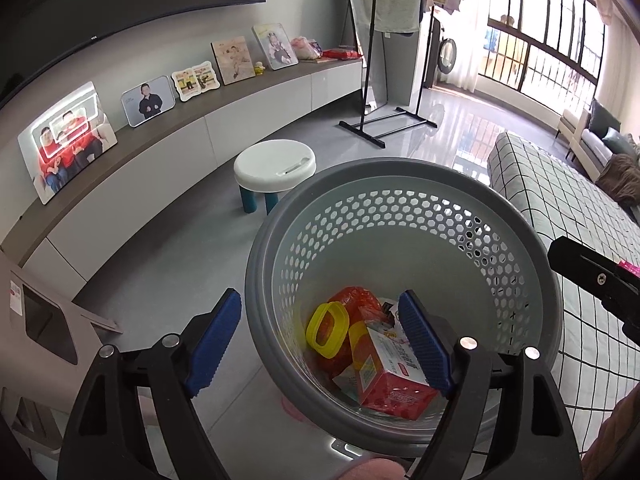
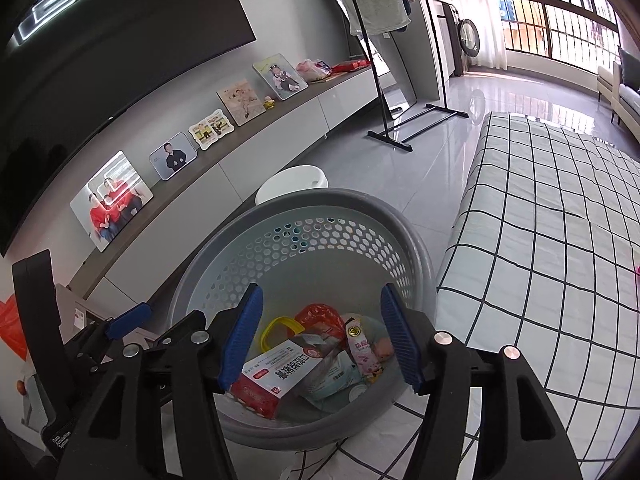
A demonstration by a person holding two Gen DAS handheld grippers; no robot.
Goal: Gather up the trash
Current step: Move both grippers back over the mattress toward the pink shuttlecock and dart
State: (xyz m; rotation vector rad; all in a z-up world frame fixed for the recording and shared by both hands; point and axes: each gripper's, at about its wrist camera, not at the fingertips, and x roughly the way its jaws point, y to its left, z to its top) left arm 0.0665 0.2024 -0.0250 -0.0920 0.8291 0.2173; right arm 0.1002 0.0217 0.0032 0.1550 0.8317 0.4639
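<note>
A grey perforated trash basket (image 1: 404,184) stands on the floor beside the bed; it also shows in the right wrist view (image 2: 320,200). Inside lie a red and white carton (image 1: 394,380), a yellow ring (image 1: 326,330), a red plastic bag (image 1: 354,300) and, in the right wrist view, the carton (image 2: 276,372), a pink packet (image 2: 362,354) and a pale pouch (image 2: 332,380). My left gripper (image 1: 320,344) is open and empty, straddling the near rim. My right gripper (image 2: 322,336) is open and empty above the basket.
A white stool (image 1: 275,166) stands behind the basket. A bed with a checked cover (image 2: 552,232) lies to the right. A low cabinet with photo frames (image 1: 148,100) runs along the left wall. A black clothes rack (image 1: 380,120) stands further back. A brown cardboard box (image 1: 44,328) is at the left.
</note>
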